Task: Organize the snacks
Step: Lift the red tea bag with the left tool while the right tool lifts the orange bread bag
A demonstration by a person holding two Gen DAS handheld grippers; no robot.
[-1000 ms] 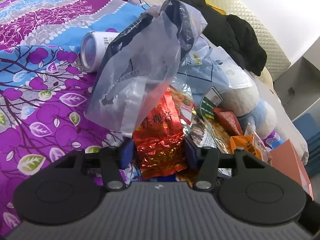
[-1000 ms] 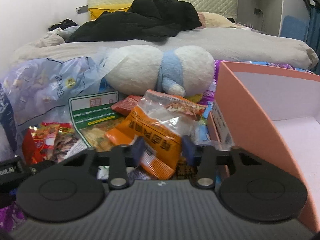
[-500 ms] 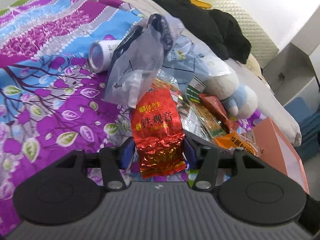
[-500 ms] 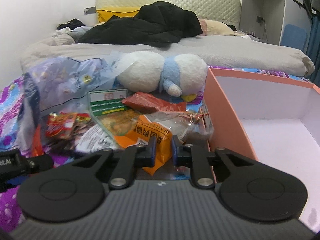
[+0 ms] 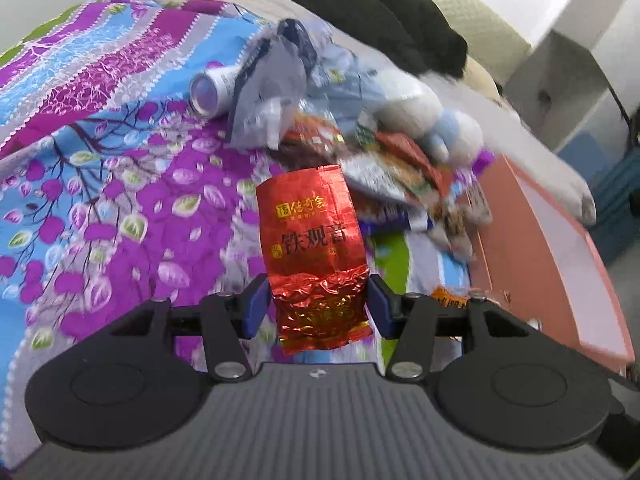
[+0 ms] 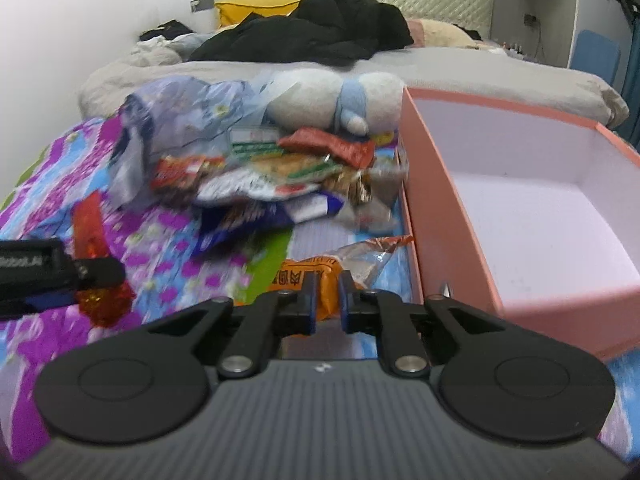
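Left wrist: left gripper (image 5: pixel 318 300) clamps red foil tea pouch (image 5: pixel 314 248) clear of bedspread (image 5: pixel 100 208). Right gripper (image 6: pixel 328 300), jaws just closing, pinches orange snack packet (image 6: pixel 308 276) beside pink box (image 6: pixel 452 248), probably for boxing both.

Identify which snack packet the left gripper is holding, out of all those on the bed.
The red foil tea packet with gold lettering. It alone is clamped in the left gripper, lifted clear of the snack pile on the purple bedspread.
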